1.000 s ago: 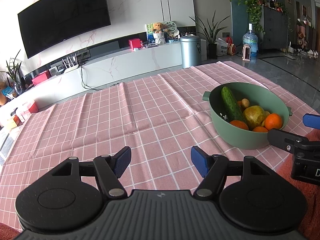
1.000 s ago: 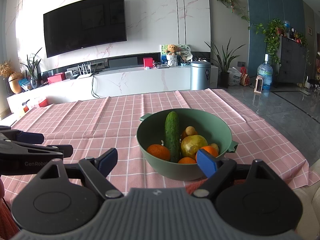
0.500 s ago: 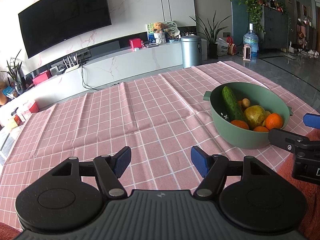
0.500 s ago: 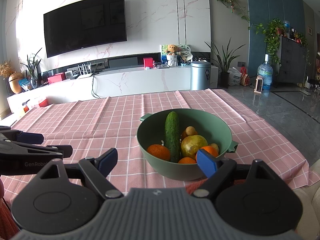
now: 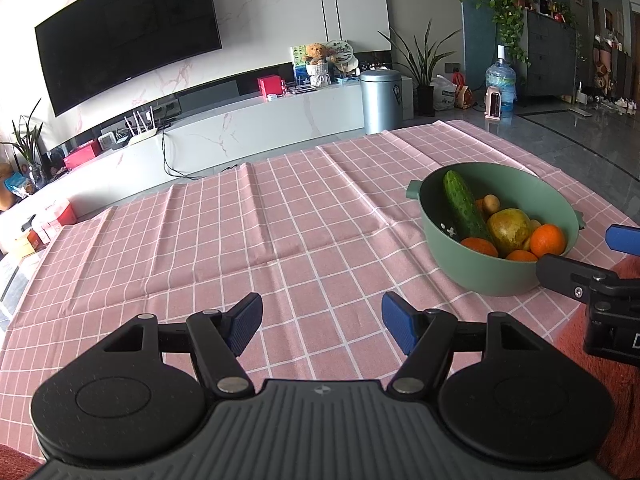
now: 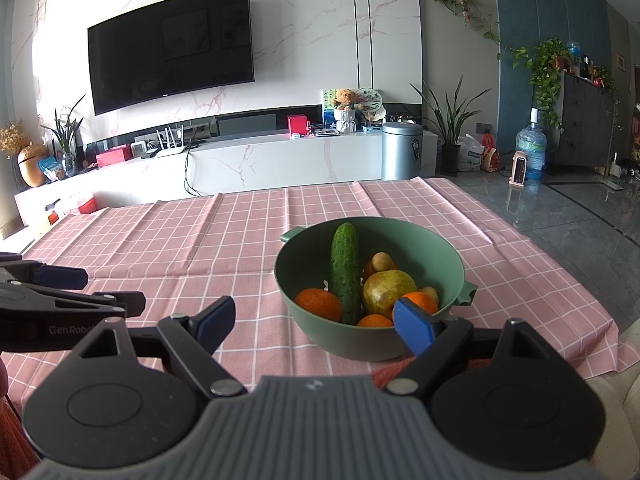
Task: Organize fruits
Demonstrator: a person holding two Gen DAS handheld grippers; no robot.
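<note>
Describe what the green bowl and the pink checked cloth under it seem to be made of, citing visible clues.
Bowl: probably matte plastic or enamelled metal; even green colour, soft dull sheen, moulded side handles. Cloth: woven fabric, matte; it shows fold creases and drapes over the table edge.

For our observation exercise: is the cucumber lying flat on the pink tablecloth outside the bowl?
No. The cucumber leans inside the green bowl, among the oranges and the pear.

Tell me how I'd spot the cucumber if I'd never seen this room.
Find the pink checked tablecloth, then the green bowl standing on it. Among the round oranges and the yellowish fruit in it, the cucumber is the one long dark green thing, leaning up against the bowl's far wall.
</note>
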